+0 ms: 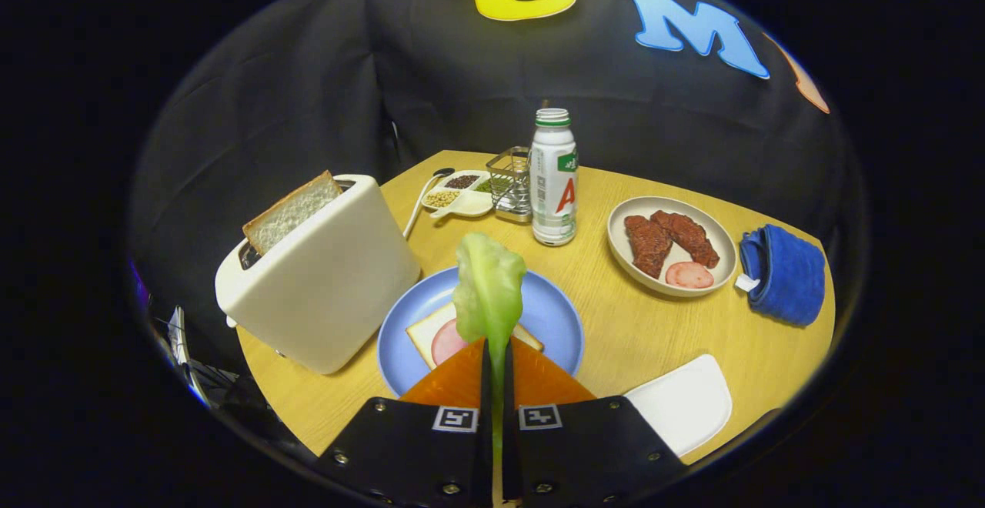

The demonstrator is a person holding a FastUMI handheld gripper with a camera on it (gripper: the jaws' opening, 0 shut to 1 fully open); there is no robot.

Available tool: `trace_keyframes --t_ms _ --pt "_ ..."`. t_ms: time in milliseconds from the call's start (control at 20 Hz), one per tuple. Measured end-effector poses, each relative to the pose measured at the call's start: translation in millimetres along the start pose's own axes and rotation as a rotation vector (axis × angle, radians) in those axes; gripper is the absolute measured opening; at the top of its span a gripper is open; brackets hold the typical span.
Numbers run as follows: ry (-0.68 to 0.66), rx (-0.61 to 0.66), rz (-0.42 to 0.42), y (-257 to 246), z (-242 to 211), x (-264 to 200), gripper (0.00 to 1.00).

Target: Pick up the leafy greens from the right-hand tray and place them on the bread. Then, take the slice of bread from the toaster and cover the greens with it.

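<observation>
Green leafy greens [488,292] stand upright, stem clamped between the closed gripper [496,358] fingers, above the bread [422,332].

Evenly lit, sharp centre; fisheye bends the edges.

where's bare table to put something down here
Bare wood lies between the blue plate and the meat plate, running toward the white tray and blue cloth. It is crowded behind: toaster, bottle, wire basket and snack dish sit close. The fingers are shut on the lettuce above the bread.
</observation>
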State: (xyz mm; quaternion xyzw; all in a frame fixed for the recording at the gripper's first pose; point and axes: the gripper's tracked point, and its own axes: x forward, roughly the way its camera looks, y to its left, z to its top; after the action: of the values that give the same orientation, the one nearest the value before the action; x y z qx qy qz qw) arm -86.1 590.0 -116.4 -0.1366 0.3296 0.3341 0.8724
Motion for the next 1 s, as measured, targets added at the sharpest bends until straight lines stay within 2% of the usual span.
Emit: trace_keyframes --t_ms 350,400,450,500,600,1000 --pt "0.026 -0.011 0.001 16.8 2.2 32.9 0.07" --pt "0.024 -0.016 -0.007 13.9 5.2 33.9 0.17" --pt "0.018 -0.017 -0.010 12.3 7.2 32.5 0.19" --pt "0.014 -0.019 -0.014 12.3 9.9 31.3 0.28" --pt "-0.001 -0.028 -0.026 7.9 12.4 29.0 0.40" --pt "-0.076 -0.051 -0.031 16.1 19.2 4.4 0.41"
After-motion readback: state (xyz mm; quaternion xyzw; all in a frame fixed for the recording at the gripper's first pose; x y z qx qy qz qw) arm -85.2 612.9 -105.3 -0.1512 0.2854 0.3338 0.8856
